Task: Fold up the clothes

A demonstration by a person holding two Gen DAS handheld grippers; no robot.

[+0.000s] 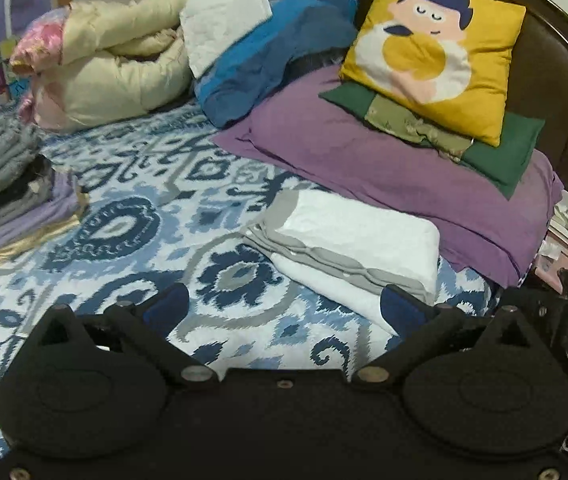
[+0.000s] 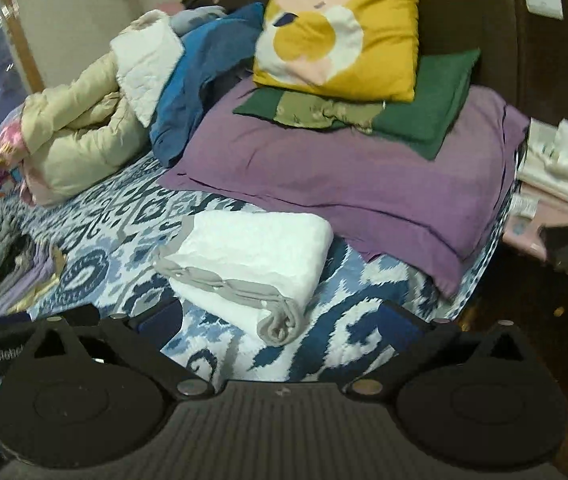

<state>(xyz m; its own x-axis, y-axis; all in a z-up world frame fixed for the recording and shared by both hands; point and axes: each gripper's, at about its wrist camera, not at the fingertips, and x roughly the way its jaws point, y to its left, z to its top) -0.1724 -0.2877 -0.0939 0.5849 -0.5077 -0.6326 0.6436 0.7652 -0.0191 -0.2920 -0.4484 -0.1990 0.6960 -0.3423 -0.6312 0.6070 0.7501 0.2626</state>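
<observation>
Both grippers are held empty, jaws wide apart: the left gripper (image 1: 284,306) and right gripper (image 2: 280,318) are poised just short of the white garment (image 2: 252,256). It is seen lying folded on the bedspread (image 1: 132,216), beside the purple pillow (image 1: 383,168). A folded stack (image 1: 8,196) is finished at far left. Unfolded jackets (image 1: 124,64) are judged left to do.

Folded garment (image 1: 347,248) on patterned bed (image 1: 156,216)
</observation>
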